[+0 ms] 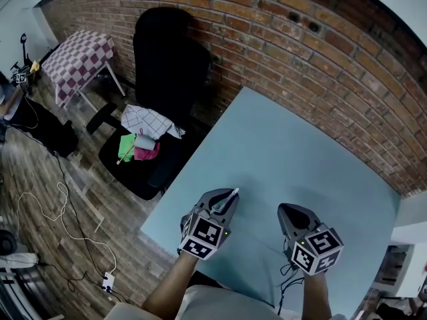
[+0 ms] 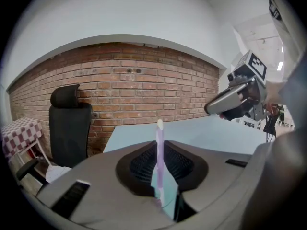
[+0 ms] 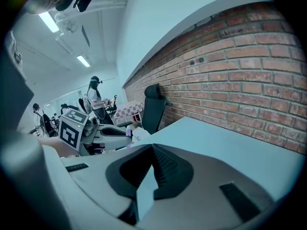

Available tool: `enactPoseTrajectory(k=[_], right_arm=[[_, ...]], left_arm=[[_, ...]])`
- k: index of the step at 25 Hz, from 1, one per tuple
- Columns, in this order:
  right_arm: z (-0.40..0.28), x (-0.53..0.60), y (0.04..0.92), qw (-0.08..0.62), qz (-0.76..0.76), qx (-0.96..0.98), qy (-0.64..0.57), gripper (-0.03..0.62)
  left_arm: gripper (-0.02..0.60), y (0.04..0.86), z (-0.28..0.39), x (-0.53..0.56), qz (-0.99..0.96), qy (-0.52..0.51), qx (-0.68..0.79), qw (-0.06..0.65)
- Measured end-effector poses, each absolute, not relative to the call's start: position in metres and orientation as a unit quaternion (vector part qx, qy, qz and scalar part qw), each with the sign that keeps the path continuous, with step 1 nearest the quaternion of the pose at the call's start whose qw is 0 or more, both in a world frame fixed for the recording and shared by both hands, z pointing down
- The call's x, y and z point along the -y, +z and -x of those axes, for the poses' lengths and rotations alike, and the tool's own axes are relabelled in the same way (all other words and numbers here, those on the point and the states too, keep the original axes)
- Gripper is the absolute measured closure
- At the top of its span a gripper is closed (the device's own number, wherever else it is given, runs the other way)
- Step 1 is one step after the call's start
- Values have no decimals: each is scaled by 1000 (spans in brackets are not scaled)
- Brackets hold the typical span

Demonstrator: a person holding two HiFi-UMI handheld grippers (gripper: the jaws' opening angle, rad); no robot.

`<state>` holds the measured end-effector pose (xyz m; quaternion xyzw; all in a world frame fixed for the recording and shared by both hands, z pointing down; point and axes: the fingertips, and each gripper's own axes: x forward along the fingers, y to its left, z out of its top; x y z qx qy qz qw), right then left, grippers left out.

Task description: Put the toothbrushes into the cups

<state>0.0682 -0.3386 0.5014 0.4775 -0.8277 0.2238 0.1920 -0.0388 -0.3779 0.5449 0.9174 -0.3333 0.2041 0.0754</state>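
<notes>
My left gripper [image 1: 225, 199] is shut on a thin purple and white toothbrush [image 1: 231, 194], whose pale end sticks out past the jaws over the near left part of the light blue table [image 1: 287, 152]. In the left gripper view the toothbrush [image 2: 159, 147] stands upright between the closed jaws of the left gripper [image 2: 160, 153]. My right gripper [image 1: 287, 210] hovers beside it to the right, its jaws together with nothing in them, and its tips [image 3: 152, 148] meet in the right gripper view. No cup shows in any view.
A black office chair [image 1: 163, 59] with folded cloths [image 1: 143, 135] on its seat stands off the table's left edge. A brick wall [image 1: 320, 52] runs along the table's far side. Cables [image 1: 60, 212] lie on the wooden floor, and a checkered table [image 1: 77, 59] stands at the far left.
</notes>
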Motion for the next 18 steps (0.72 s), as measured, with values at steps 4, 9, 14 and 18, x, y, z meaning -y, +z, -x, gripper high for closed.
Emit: enactPoseTrajectory(k=[4,9,14,18], right_arm=[[-69,338,505,193,-475,829,225,585],[-72,337,507,194,-475,828,228,585],[-73,334,508,193,-475,827,230,585],[-77,333,510,193,-478,825,232,585]], left_arm=[[532,558,38,377,-914,215,336,80],[529,570,37,375,-911,227,332,90],[529,578,38,373,-909,230,331,104],[528,585,38,372,-906,237,332,111]])
